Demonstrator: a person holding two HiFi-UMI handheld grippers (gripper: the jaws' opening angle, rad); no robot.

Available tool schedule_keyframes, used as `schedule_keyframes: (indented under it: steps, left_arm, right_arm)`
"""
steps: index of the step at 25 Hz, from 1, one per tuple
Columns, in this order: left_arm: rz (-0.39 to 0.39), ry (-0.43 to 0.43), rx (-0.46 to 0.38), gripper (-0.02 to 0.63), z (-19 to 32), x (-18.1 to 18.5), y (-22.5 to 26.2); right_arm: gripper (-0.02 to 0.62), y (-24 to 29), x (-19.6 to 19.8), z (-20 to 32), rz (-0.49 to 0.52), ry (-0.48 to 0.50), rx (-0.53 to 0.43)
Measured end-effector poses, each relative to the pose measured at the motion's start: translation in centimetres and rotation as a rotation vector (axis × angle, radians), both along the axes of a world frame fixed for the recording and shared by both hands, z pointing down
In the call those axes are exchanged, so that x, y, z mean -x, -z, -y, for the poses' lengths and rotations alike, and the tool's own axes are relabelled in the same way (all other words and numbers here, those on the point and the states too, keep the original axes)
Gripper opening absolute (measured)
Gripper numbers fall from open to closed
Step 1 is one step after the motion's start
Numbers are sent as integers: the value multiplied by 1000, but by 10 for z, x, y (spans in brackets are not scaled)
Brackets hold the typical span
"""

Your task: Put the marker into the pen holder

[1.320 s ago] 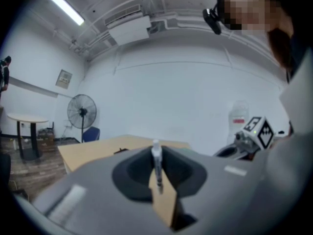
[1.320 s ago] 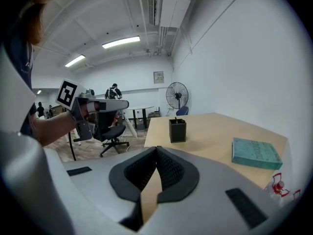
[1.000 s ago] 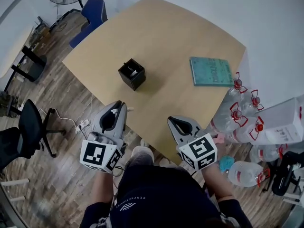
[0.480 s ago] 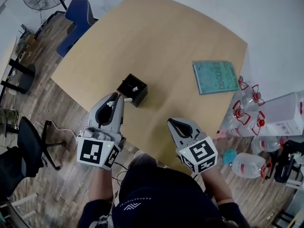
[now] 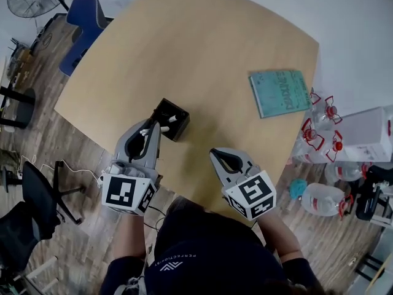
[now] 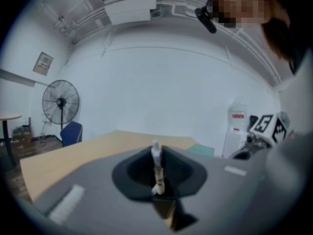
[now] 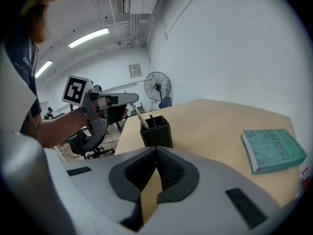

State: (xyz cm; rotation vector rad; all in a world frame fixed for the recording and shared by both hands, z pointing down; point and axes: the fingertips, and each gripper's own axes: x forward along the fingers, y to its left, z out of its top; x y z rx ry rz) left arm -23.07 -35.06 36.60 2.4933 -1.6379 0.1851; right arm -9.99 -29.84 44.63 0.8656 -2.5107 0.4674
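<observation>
left claw – marker clamped, at pen holder

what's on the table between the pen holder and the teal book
Nothing: only bare tabletop lies between the pen holder and the book, as the head view shows.

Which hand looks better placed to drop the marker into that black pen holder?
Left. The left gripper is shut on the white marker, close to the pen holder. The right gripper holds nothing and sits farther from it.
</observation>
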Motion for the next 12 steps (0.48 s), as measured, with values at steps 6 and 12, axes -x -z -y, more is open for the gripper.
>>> schedule_keyframes:
  steps: [6, 12]
  left_arm:
    - [62, -31, 38, 46, 11, -4, -20]
    - [91, -56, 66, 49, 15, -8, -34]
  right_arm:
    - [2, -14, 16, -2, -4, 18, 41]
    - [2, -22, 18, 4, -3, 6, 63]
